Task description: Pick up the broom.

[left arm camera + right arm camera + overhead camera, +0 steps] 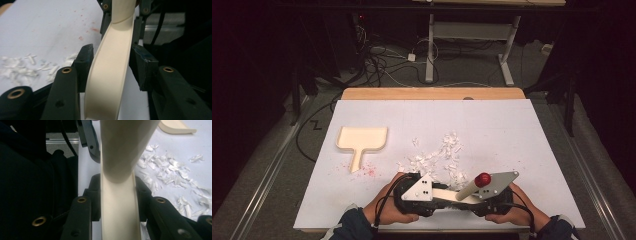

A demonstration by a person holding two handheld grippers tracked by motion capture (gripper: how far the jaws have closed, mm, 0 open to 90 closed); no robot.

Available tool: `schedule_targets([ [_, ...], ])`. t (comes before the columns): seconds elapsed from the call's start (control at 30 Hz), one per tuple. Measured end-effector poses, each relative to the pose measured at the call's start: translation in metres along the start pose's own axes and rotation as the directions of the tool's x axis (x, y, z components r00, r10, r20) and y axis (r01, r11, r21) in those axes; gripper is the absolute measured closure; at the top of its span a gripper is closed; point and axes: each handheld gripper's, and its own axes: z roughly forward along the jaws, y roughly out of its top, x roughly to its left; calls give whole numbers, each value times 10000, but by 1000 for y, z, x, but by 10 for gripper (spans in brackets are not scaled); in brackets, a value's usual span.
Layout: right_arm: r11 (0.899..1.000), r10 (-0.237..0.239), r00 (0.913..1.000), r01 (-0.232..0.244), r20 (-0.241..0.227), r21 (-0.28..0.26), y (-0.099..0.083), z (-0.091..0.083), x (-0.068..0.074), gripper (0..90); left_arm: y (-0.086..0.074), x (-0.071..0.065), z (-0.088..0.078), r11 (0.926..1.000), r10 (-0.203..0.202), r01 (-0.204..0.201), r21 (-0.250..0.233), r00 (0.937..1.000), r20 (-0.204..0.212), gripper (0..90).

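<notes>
The surface (512, 130) is big & white, w/ a strip of light wood (432, 93) along its far edge. Behind it, on the grey floor (472, 70), is a messy bunch of cables (382, 65), black & white ones, and a small white box (411, 57) lies near them. A 2nd desk stands further back on white metal legs (430, 50). A long metal rail (267, 170) runs along the floor on the left side of the surface, & another rail (592, 175) on the right. One black cable (304, 135) loops by the left edge.
</notes>
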Motion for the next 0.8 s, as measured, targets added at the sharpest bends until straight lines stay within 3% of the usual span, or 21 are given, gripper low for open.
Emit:
schedule_targets([
  [0.1, 9997, 237, 9990, -237, 377, -13, 0, -6, -3, 678, -2, 4, -10, 9987, -298, 270, -424, 9973, -677, 409],
  [0.13, 9994, 352, 9977, -348, 577, -89, 0, -10, -5, 677, -2, 4, -10, 9987, -298, 270, -424, 9973, -677, 337],
  [0.17, 9994, 352, 9977, -348, 577, -89, 0, -10, -5, 677, -3, 5, -14, 9977, -457, 401, -547, 9935, -1041, 337],
  [0.2, 9978, 620, 9936, -594, 940, -306, -1, -20, -10, 677, -7, 8, -24, 9957, -660, 537, -759, 9831, -1707, 275],
  [0.23, 9978, 620, 9936, -594, 940, -306, -1, -20, -10, 677, -7, 8, -24, 9957, -660, 537, -759, 9831, -1707, 253],
  [0.27, 9946, 904, 9860, -820, 1399, -643, -1, -32, -14, 677, -14, 8, -32, 9961, -677, 515, -721, 9673, -2443, 219],
  [0.33, 9902, 1208, 9757, -1055, 1830, -910, -2, -45, -19, 677, -23, 8, -42, 9942, -853, 612, -886, 9501, -3002, 197],
  [0.43, 9799, 1812, 9463, -1507, 2677, -1304, -4, -64, -27, 677, -40, 8, -56, 9945, -1004, 799, -676, 9112, -3996, 164],
  [0.47, 9758, 2016, 9328, -1648, 2987, -1438, -6, -70, -29, 677, -40, 8, -56, 9945, -1004, 799, -676, 9112, -3996, 162],
  [0.5, 9685, 2332, 9183, -1897, 3199, -1615, -7, -75, -32, 676, -56, 8, -64, 9904, -1383, 1199, -694, 8865, -4416, 162],
  [0.53, 9644, 2500, 9046, -2010, 3454, -1716, -10, -81, -36, 676, -64, 7, -67, 9865, -1638, 1465, -732, 8756, -4544, 162],
  [0.6, 9564, 2840, 8724, -2282, 3979, -1821, -16, -90, -42, 676, -80, 4, -71, 9824, -1806, 1804, -490, 8480, -4983, 162],
  [0.63, 9564, 2840, 8724, -2282, 3979, -1821, -16, -90, -42, 676, -80, 4, -71, 9824, -1806, 1804, -490, 8480, -4983, 162],
  [0.67, 9486, 3141, 8393, -2584, 4437, -1828, -22, -96, -49, 676, -89, 2, -73, 9781, -1987, 2022, -491, 8371, -5098, 162],
  [0.7, 9449, 3262, 8279, -2715, 4562, -1829, -26, -98, -52, 676, -105, -2, -76, 9727, -2044, 2317, -158, 8218, -5318, 162],
  [0.73, 9392, 3432, 8099, -2904, 4756, -1832, -29, -99, -56, 676, -105, -2, -76, 9727, -2044, 2317, -158, 8218, -5318, 162],
  [0.77, 9325, 3610, 7922, -3125, 4920, -1809, -32, -100, -59, 676, -119, -4, -79, 9621, -2340, 2724, -101, 8065, -5430, 162],
  [0.8, 9325, 3610, 7922, -3125, 4920, -1809, -32, -100, -59, 676, -119, -4, -79, 9621, -2340, 2724, -101, 8065, -5430, 162],
])
